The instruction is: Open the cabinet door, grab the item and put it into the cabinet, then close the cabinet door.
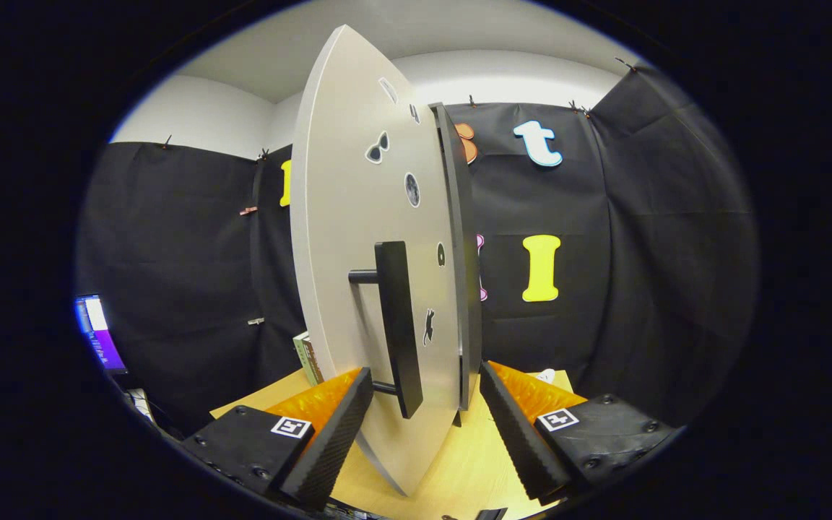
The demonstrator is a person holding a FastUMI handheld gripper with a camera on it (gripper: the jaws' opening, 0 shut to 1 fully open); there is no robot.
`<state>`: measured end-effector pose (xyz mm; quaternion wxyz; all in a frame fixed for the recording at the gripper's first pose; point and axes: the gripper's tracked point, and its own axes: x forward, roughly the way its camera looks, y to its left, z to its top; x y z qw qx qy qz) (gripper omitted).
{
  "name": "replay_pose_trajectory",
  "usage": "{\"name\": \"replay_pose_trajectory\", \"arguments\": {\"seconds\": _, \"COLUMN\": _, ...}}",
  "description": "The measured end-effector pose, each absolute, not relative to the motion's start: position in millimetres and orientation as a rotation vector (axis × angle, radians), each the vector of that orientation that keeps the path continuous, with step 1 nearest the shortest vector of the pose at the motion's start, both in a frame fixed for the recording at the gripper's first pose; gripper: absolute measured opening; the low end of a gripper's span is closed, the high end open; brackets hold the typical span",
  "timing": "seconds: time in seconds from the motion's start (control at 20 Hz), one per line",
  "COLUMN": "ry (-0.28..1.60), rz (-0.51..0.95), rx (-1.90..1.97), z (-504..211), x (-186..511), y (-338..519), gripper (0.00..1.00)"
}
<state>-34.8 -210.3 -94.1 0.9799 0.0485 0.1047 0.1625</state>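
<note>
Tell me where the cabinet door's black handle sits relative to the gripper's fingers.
In the gripper view, the black handle stands upright on the grey cabinet door, between the open gripper fingers and nearer the left one, above the wooden table.

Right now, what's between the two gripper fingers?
Gripper view: the open gripper straddles the cabinet door edge-on, its black handle just ahead; neither finger visibly presses on it.

- A staged recording booth inside an office-like room is shown, not a home.
- Black cloth [640, 238] is clipped up as walls below plain white walls [192, 115].
- A lit monitor [98, 332] is seen beside the wooden surface [459, 462].
- Printed marker tags [557, 419] are fixed to the equipment.
</note>
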Motion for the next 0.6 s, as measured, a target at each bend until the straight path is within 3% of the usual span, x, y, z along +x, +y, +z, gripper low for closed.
{"name": "replay_pose_trajectory", "arguments": {"seconds": 0.6, "ry": 0.245, "rz": 0.288, "rx": 0.096, "z": -106, "x": -9, "y": -74, "gripper": 0.98}}
